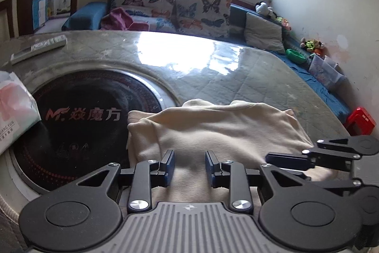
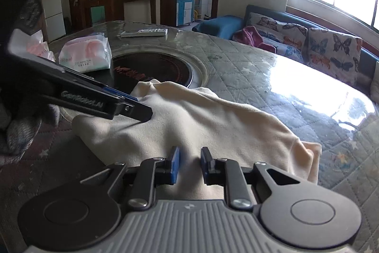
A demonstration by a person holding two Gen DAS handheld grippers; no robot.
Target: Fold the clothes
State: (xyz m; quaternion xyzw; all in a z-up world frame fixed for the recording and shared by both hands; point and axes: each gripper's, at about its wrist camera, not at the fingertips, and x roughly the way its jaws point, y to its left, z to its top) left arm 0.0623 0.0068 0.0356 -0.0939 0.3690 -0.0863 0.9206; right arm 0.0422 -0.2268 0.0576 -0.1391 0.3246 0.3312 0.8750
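Observation:
A cream garment (image 1: 225,125) lies bunched on the quilted table top (image 1: 236,77), its far edge lapping over a round black hob. In the left wrist view my left gripper (image 1: 190,167) stands over the near part of the cloth, with a raised ridge of fabric pinched between its blue pads. My right gripper (image 1: 270,158) reaches in from the right edge onto the same cloth. In the right wrist view the right gripper (image 2: 189,165) is narrowly shut on a fold of the cream garment (image 2: 213,115). The left gripper (image 2: 144,114) comes in from the left, tips on the fabric.
A black round hob (image 1: 78,125) is set into the table. Tissue packs (image 2: 85,56) and a remote (image 2: 144,33) lie beyond it. A sofa with butterfly cushions (image 1: 201,13) runs behind the table, and a red stool (image 1: 360,120) stands at the right.

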